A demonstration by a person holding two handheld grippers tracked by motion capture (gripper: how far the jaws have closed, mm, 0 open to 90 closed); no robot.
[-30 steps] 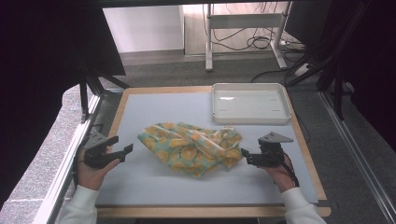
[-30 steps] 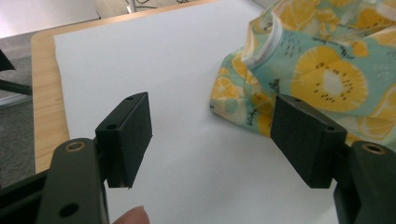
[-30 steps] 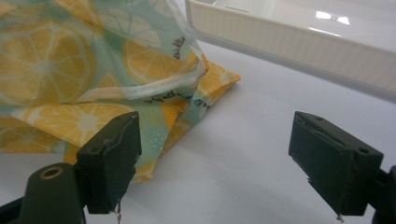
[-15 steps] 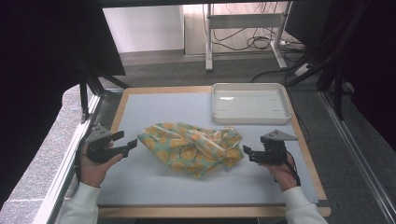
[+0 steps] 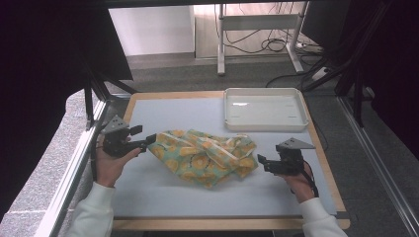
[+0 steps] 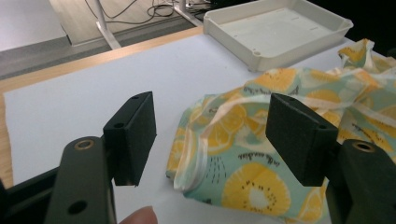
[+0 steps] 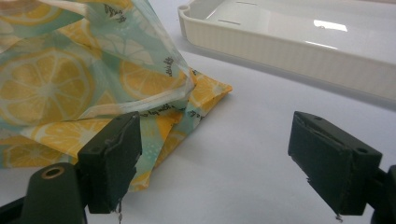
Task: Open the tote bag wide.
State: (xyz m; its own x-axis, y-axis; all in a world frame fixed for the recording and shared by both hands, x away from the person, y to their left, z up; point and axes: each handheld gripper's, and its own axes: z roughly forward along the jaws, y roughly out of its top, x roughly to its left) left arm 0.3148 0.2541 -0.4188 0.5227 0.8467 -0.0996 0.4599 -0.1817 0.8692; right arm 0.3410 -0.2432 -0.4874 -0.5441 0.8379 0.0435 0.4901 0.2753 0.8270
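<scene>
Your left claw: jaws stand wide apart, nothing pressed between the pads, though they have just been closing a little. It sits at the left end of the cloth, tips at the cloth's edge. In the left gripper view the folded edge of the cloth lies on the worktop between and beyond the two jaws, nearer the right-hand pad; whether that pad touches the fabric cannot be told.

Your right claw: jaws wide apart, gripping nothing. It rests low at the right end of the cloth, just beside it. In the right gripper view the left-hand pad stands against the cloth's lower corner, while the right-hand pad stands over bare worktop, well clear of the fabric.

Cloth: teal with yellow lemon slices and pale edging, crumpled and partly folded over itself, lying near the middle of the worktop between your two claws.

Tray: white, shallow, rectangular, on the far right part of the worktop, apart from the cloth.

Worktop: pale blue-grey mat on a wooden board.

Your hands: left hand and right hand each hold a claw, white sleeves at the near edge.
</scene>
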